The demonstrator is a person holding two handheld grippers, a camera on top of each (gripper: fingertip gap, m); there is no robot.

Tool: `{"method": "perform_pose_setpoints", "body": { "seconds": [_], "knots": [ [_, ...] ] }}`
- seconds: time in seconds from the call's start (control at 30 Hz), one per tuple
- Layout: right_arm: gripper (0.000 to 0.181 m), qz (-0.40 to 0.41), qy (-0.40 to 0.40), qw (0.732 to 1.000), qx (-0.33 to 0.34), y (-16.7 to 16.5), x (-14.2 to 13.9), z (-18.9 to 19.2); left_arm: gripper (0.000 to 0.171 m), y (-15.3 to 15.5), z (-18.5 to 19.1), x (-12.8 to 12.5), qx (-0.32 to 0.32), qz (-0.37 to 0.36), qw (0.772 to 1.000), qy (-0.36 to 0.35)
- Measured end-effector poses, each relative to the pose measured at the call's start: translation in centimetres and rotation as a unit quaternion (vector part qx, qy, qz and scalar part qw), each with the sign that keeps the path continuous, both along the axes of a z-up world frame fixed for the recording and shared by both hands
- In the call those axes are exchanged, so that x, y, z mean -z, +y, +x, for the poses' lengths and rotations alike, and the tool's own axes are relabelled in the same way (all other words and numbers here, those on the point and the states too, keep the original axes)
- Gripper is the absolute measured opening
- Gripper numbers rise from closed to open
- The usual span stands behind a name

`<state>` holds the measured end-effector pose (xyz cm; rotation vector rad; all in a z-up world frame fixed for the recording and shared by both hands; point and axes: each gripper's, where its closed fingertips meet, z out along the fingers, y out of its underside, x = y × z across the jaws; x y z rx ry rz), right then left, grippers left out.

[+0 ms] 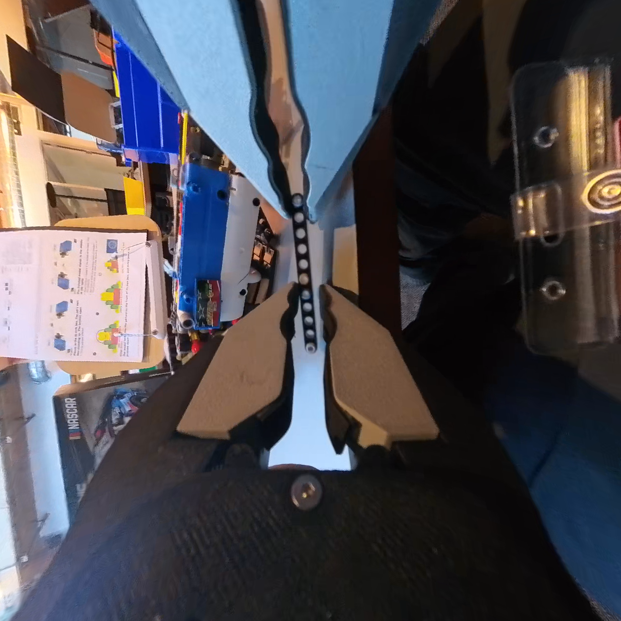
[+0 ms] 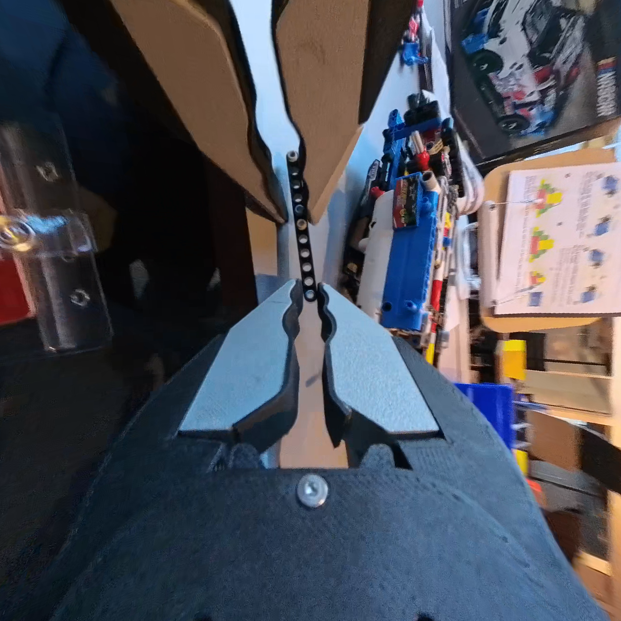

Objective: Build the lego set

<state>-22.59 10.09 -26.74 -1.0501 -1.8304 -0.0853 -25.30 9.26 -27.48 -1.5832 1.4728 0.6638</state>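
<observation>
A long black lego beam [image 1: 303, 268] with a row of holes is held in the air between both grippers. My left gripper [image 1: 307, 289], with tan fingers, is closed around the beam partway along, and the beam's near end lies inside its jaws. My right gripper [image 2: 309, 288], with blue-grey fingers, is closed on the beam's [image 2: 302, 235] other end. Each gripper shows from the top in the other's view, the right one [image 1: 299, 215] and the left one [image 2: 297, 220]. The two point at each other.
A partly built blue and white lego car [image 1: 205, 248] [image 2: 408, 262] lies on the white table [image 1: 309, 403]. Beyond it are an instruction sheet on a stand [image 1: 74, 295] [image 2: 557, 242], the set's box [image 1: 100, 423] [image 2: 537, 67] and blue bins [image 1: 144, 100]. A clear plastic bracket [image 1: 564, 201] is on the dark side. Both grippers' tips are close together, under 4 cm apart.
</observation>
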Motion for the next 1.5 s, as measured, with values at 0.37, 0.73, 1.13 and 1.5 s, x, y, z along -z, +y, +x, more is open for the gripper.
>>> {"method": "perform_pose_setpoints", "body": {
  "seconds": [0.37, 0.73, 1.13, 1.5],
  "knots": [
    [0.007, 0.108, -0.047, 0.993, -0.03, 1.0, 0.3, 0.1, 0.004, -0.2, 0.4, -0.3, -0.023, -0.164, 0.969, -0.183],
    [0.015, 0.084, -0.024, 0.996, -0.033, 1.0, 0.5, 1.1, 0.0, 0.5, 0.2, 0.1, -0.01, -0.121, 0.988, -0.101],
    [0.012, -0.057, 0.112, 0.992, 0.014, 1.5, -3.4, 2.8, 0.034, 0.1, -0.6, -1.2, -0.03, -0.148, 0.976, -0.159],
    [0.007, -0.517, 0.284, 0.805, 0.074, -1.9, -4.9, 1.7, 0.048, 4.3, 0.8, -7.0, 0.048, -0.161, 0.975, -0.143]
  ]
}}
